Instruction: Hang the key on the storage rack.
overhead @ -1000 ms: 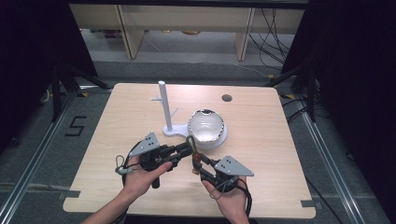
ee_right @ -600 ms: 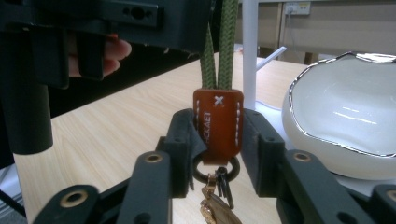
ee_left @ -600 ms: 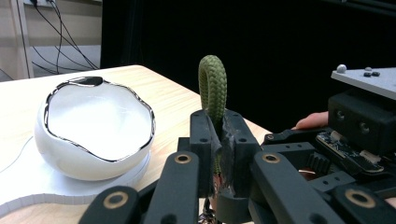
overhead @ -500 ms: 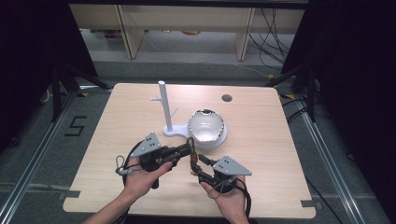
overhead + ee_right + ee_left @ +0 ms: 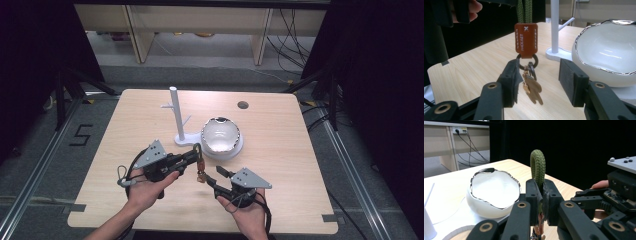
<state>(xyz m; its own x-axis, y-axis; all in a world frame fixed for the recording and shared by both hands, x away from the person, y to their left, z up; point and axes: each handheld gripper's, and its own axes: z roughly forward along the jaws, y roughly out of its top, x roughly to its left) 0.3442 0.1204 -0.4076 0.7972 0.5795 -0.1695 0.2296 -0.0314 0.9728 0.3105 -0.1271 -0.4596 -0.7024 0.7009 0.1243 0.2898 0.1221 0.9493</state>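
A keychain hangs from my left gripper (image 5: 198, 153), whose jaws are shut on its green rope loop (image 5: 537, 165). Below the loop come a brown leather tab (image 5: 526, 41), a black ring and a gold charm (image 5: 533, 90). In the high view the keychain (image 5: 201, 168) dangles above the table's front middle. My right gripper (image 5: 541, 82) sits just below it, and its jaws have just been opening. The ring and charm hang between its pads, close to one pad, and the pads do not press on them. In the high view the right gripper (image 5: 213, 177) points up-left toward the left one.
A white bowl (image 5: 221, 136) with a dark wavy rim sits on a white disc at mid-table. A white peg stand (image 5: 176, 116) rises just to its left. A dark round hole (image 5: 243, 105) marks the tabletop's far right. Both hands reach in from the table's near edge.
The right gripper's jaws have spread apart around the keychain's lower end. The left gripper keeps its hold on the rope loop, and both hands have barely moved.
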